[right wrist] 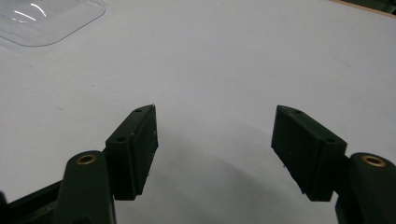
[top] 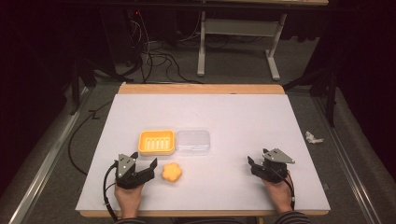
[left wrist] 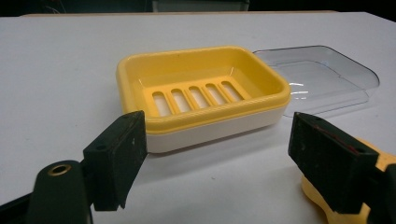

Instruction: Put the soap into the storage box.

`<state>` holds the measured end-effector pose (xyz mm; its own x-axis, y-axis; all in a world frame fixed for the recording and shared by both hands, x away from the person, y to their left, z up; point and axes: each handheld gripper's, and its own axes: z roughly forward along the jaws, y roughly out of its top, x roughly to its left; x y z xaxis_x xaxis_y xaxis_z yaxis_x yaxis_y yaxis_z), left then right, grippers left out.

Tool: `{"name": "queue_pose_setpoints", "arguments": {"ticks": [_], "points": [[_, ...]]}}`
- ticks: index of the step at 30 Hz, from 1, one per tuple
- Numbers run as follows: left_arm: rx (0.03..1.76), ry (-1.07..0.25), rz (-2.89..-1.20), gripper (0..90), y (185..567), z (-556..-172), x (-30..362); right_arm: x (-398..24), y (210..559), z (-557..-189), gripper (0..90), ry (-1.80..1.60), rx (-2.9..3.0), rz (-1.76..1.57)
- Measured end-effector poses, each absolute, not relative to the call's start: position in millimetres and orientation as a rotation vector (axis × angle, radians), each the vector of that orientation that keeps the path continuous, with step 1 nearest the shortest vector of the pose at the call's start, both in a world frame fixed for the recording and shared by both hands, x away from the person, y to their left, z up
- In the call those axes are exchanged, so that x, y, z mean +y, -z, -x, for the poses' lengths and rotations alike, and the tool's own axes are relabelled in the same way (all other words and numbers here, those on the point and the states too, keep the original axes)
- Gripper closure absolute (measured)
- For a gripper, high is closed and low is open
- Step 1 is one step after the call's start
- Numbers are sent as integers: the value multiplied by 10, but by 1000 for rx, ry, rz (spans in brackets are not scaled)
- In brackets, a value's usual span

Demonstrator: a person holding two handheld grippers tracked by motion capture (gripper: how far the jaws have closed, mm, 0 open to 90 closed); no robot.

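Left tool (top: 145, 164) wide, orange soap (top: 172, 172) beside it; yellow dish (top: 156, 142) and clear lid (top: 193, 141) mid-frame; right tool (top: 256, 164) wide over bare white surface (top: 243, 116).

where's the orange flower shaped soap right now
In the high view the orange soap lies on the white table, in front of the yellow soap dish and just right of the open left gripper, untouched.

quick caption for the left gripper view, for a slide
Open left gripper facing an empty yellow soap dish, with its clear lid lying beside it and a yellow flower-shaped soap behind one jaw.
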<state>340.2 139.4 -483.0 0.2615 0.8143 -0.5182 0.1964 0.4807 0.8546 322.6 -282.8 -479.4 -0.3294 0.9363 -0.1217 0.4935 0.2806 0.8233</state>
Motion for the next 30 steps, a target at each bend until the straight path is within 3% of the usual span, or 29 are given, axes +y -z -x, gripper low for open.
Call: {"name": "queue_pose_setpoints", "arguments": {"ticks": [30], "points": [[1316,-553,-1112,191,4853,-3474,1316,-2846,4785,-3194,307,-937,1890,-1292]]}}
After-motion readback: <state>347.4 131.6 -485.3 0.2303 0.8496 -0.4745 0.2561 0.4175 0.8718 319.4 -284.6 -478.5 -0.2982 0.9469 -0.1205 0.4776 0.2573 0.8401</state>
